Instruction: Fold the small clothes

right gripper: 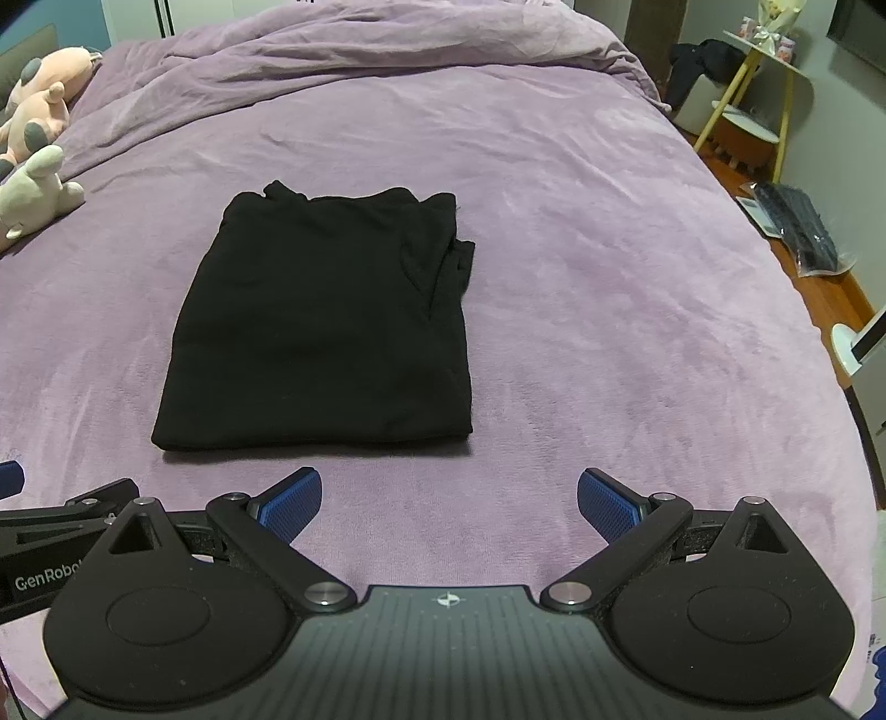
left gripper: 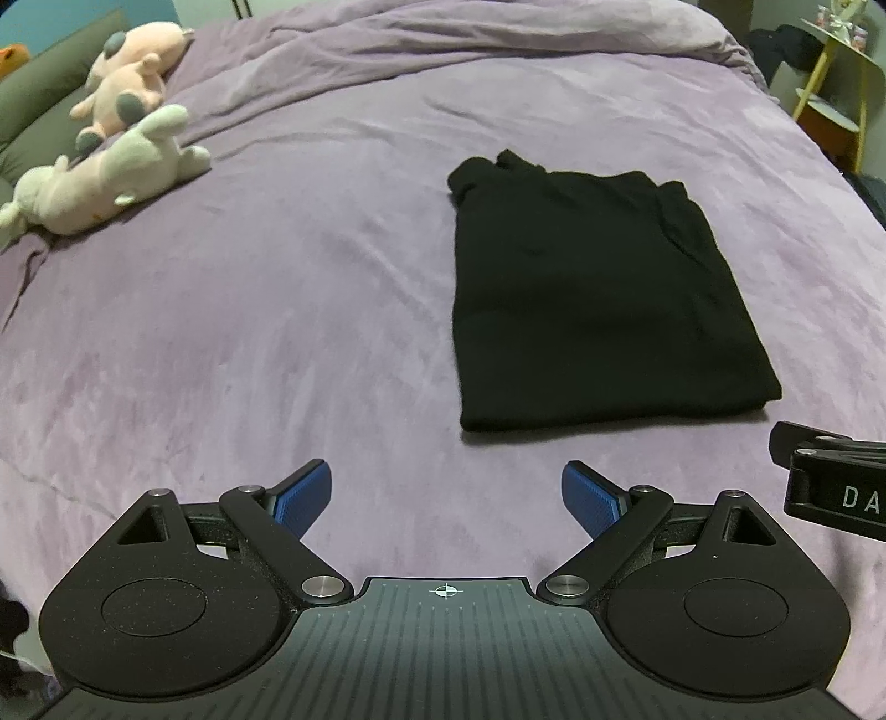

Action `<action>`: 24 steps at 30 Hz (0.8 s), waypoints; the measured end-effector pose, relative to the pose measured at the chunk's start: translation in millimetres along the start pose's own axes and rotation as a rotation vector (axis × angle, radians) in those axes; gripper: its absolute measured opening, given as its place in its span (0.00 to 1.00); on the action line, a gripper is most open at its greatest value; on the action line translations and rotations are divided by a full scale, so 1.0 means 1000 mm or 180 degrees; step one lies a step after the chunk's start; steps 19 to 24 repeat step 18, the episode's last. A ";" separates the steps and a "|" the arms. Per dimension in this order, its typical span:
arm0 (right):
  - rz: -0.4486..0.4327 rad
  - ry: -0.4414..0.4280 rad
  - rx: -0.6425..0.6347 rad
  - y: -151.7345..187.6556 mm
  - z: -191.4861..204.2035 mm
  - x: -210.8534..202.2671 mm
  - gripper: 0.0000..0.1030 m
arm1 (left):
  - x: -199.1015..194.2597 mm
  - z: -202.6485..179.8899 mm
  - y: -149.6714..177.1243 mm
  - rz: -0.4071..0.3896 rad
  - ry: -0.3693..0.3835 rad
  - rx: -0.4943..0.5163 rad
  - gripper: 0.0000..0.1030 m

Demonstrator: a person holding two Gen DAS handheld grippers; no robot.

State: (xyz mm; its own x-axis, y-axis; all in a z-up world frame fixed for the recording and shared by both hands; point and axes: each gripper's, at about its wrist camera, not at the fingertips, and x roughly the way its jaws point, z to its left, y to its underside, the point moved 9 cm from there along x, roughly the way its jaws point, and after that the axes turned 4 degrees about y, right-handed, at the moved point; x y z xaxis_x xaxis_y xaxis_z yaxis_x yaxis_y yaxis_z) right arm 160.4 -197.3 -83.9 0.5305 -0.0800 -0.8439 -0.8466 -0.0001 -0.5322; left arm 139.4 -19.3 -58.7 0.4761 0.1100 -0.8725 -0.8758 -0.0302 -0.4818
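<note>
A black garment [left gripper: 592,299] lies folded into a rough rectangle on the purple bedspread [left gripper: 277,310]. It also shows in the right wrist view [right gripper: 326,327]. My left gripper [left gripper: 446,498] is open and empty, hovering short of the garment's near edge and to its left. My right gripper [right gripper: 448,501] is open and empty, just short of the garment's near right corner. The right gripper's body shows at the right edge of the left wrist view [left gripper: 836,487]. The left gripper's body shows at the left edge of the right wrist view [right gripper: 50,543].
Several plush toys [left gripper: 111,160] lie at the bed's far left, also in the right wrist view [right gripper: 33,166]. A rumpled duvet fold [right gripper: 360,50] runs across the far end. A yellow-legged side table [right gripper: 758,88] and a keyboard on the floor [right gripper: 797,227] stand right of the bed.
</note>
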 end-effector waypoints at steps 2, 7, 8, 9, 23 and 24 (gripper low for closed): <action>-0.0009 0.0008 -0.0011 0.000 0.000 -0.001 0.96 | -0.001 0.000 0.000 -0.0011 -0.0031 0.0015 0.92; -0.0024 0.0030 -0.0023 0.000 -0.001 -0.003 0.96 | -0.006 -0.004 0.000 -0.0067 -0.0023 0.0049 0.92; -0.0029 0.0032 -0.0024 0.000 -0.001 -0.003 0.96 | -0.006 -0.004 0.000 -0.0075 -0.0018 0.0056 0.92; -0.0031 0.0035 -0.0027 0.000 -0.001 -0.003 0.96 | -0.007 -0.005 0.000 -0.0086 -0.0012 0.0066 0.92; -0.0044 0.0052 -0.0032 0.001 -0.003 -0.006 0.96 | -0.007 -0.008 0.001 -0.0073 0.0102 0.0050 0.92; -0.0044 0.0052 -0.0032 0.001 -0.003 -0.006 0.96 | -0.007 -0.008 0.001 -0.0073 0.0102 0.0050 0.92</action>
